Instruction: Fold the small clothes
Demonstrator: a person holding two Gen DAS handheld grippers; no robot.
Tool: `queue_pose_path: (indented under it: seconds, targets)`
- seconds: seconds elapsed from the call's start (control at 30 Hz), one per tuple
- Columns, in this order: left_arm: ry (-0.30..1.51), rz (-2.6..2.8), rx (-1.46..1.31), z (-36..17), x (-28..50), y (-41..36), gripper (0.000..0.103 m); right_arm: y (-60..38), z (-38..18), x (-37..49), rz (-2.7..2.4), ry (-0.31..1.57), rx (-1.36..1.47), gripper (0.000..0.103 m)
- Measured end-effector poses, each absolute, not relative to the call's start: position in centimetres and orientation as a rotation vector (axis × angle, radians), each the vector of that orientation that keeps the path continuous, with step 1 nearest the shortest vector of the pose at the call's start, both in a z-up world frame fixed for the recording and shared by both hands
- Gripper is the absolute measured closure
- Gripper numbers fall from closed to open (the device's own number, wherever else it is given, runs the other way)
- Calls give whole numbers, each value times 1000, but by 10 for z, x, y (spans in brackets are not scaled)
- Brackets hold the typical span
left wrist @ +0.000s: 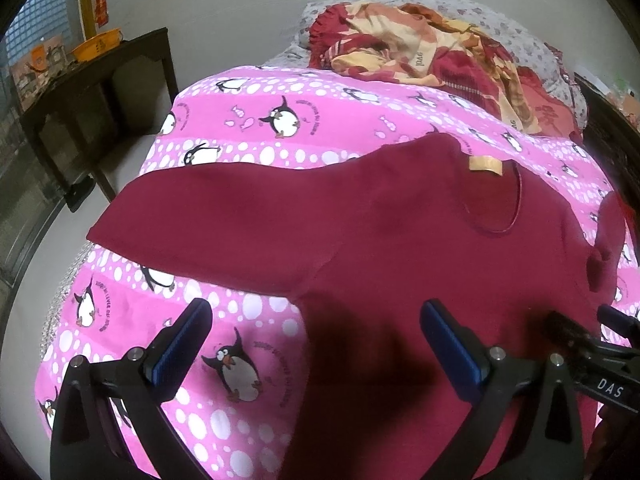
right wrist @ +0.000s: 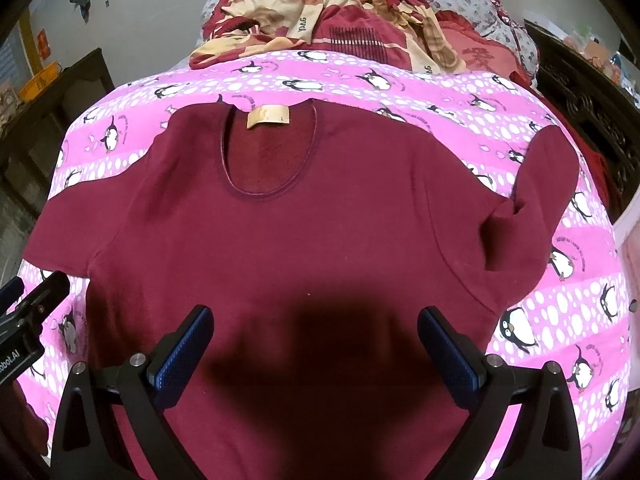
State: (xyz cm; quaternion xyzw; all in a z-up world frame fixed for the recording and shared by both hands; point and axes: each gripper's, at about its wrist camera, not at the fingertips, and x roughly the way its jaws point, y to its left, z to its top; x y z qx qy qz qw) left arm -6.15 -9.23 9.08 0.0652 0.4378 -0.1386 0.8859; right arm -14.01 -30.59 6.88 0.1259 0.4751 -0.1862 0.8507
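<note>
- The left gripper (left wrist: 316, 336) is held with jaws spread wide, nothing clamped between them.
- The right gripper (right wrist: 316, 336) is likewise held wide open, nothing gripped between its jaws.

bed (left wrist: 248, 128) w/ pink penguin sheet | rumpled red-and-cream blanket (right wrist: 340, 20) at the far end | dark wooden table (left wrist: 100, 76) by pale wall (left wrist: 240, 12), orange basin (left wrist: 96, 46) on it | glass-block window (left wrist: 44, 16)

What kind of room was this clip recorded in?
Most likely a home bedroom. The maroon shirt lies spread on a bed with a pink penguin-print sheet, a rumpled red and cream blanket sits at the far end, and a dark wooden table stands alongside.
</note>
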Motion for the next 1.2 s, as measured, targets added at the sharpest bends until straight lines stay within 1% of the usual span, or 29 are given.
queue_pose_path:
  seconds: [0.23,0.37,0.5,0.67,0.93,1.1,1.13,1.17,1.2]
  targets:
    - [941,-269,53,89,-45,-57,0,-304,69,-140,-381,1000,268,0]
    - [973,-198,-93,87,-19,-4,0,-300,69,-140,-366,1002,261,0]
    - [957,-57,-288,82,13,62,0,-293,66,-134,-349,1021,241,0]
    - [953,56,-407,62,54,116,0,-284,58,-128,-323,1054,218,0]
    - [978,131,-505,36,97,153,0,-276,51,-116,-305,1075,192,0]
    - [962,169,-507,29,111,157,0,-271,47,-111,-286,1091,178,0]
    - [944,163,-493,31,112,154,4,-270,47,-111,-283,1093,176,0]
    - [927,142,-468,33,115,151,12,-270,46,-111,-281,1094,177,0]
    - [932,129,-439,33,118,146,34,-270,46,-111,-279,1094,179,0]
